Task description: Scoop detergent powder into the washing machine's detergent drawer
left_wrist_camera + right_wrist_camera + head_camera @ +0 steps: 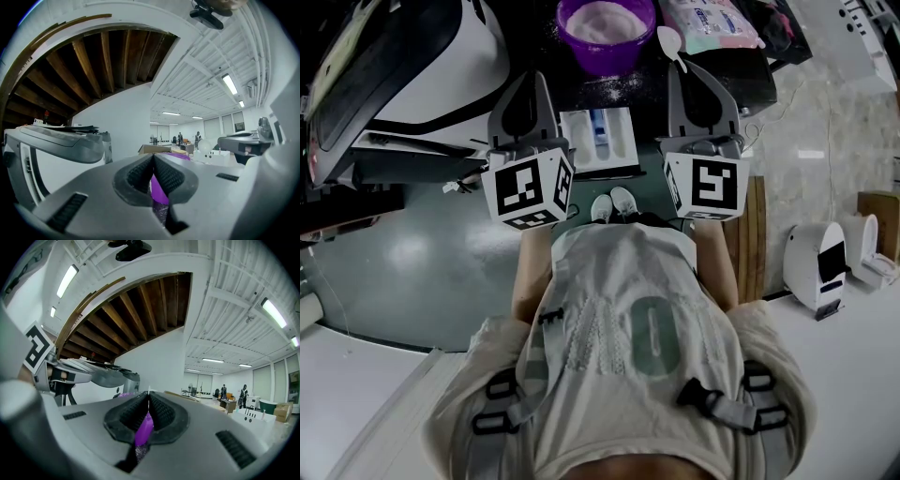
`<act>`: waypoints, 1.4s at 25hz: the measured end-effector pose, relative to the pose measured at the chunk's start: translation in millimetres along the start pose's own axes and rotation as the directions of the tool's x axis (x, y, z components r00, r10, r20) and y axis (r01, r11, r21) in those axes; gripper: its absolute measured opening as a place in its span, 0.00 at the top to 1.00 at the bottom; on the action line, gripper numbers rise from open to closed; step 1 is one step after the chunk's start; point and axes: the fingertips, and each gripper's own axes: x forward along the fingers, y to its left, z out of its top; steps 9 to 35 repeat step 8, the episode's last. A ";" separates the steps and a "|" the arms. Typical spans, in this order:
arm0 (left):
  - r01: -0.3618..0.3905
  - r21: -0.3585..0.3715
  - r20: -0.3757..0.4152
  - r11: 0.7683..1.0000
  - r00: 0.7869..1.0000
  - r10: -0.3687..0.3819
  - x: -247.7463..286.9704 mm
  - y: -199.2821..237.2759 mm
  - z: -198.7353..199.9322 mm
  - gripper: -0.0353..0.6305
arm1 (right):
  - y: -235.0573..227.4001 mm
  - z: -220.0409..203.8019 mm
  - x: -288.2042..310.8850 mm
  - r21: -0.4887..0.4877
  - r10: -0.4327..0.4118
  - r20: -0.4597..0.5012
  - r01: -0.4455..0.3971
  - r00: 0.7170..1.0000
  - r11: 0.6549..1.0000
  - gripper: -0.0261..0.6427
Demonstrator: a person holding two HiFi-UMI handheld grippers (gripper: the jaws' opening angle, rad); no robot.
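Both grippers are held out ahead of us at about the same level, each a grey moulded plastic wedge with a white cube of black square markers at its base. In its own view, the left gripper [153, 157] has its jaws pressed together at the tips with nothing between them. Its pads [140, 174] are black, finely ribbed rubber, curving apart lower down into a teardrop-shaped gap. The right gripper [149, 394] is closed the same way, tip to tip. A thin white sliver shows just above its tips, too small to tell whether it is pinched or only lies beyond.

Through both gaps we see glossy purple plastic. It belongs to the round purple bowl [606, 37] on the dark counter [623, 89], ahead of and between the two grippers. The bowl is heaped with pale, soft-looking detergent powder [605, 19], and fine white grains are scattered on the counter beside it. A white plastic spoon [668, 39] with an oval bowl lies right of the purple bowl, its handle running towards the right gripper's tips.

Between the grippers and nearer to us, the detergent drawer [598, 141] is pulled out. It is a white rectangular tray split into compartments, with a blue insert in the middle. The washing machine [441, 66], smooth white with a dark curved door, stands to the left.
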 end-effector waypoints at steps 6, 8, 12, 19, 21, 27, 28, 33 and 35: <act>0.000 0.000 -0.004 1.000 1.000 0.000 2.1 -1.8 -0.4 0.91 | -4.3 0.8 0.0 0.004 0.000 0.001 0.000 1.000 1.000 0.95; 0.001 0.001 -0.004 1.000 1.000 -0.001 2.6 -2.9 -0.4 0.91 | -5.3 0.8 -0.2 0.006 0.000 0.000 0.000 1.000 1.000 0.95; 0.001 0.001 -0.004 1.000 1.000 -0.001 2.6 -2.9 -0.4 0.91 | -5.3 0.8 -0.2 0.006 0.000 0.000 0.000 1.000 1.000 0.95; 0.001 0.001 -0.004 1.000 1.000 -0.001 2.6 -2.9 -0.4 0.91 | -5.3 0.8 -0.2 0.006 0.000 0.000 0.000 1.000 1.000 0.95; 0.001 0.001 -0.004 1.000 1.000 -0.001 2.6 -2.9 -0.4 0.91 | -5.3 0.8 -0.2 0.006 0.000 0.000 0.000 1.000 1.000 0.95; 0.001 0.001 -0.004 1.000 1.000 -0.001 2.6 -2.9 -0.4 0.91 | -5.3 0.8 -0.2 0.006 0.000 0.000 0.000 1.000 1.000 0.95; 0.001 0.001 -0.004 1.000 1.000 -0.001 2.6 -2.9 -0.4 0.91 | -5.3 0.8 -0.2 0.006 0.000 0.000 0.000 1.000 1.000 0.95; 0.001 0.001 -0.004 1.000 1.000 -0.001 2.6 -2.9 -0.4 0.91 | -5.3 0.8 -0.2 0.006 0.000 0.000 0.000 1.000 1.000 0.95; 0.001 0.001 -0.004 1.000 1.000 -0.001 2.6 -2.9 -0.4 0.91 | -5.3 0.8 -0.2 0.006 0.000 0.000 0.000 1.000 1.000 0.95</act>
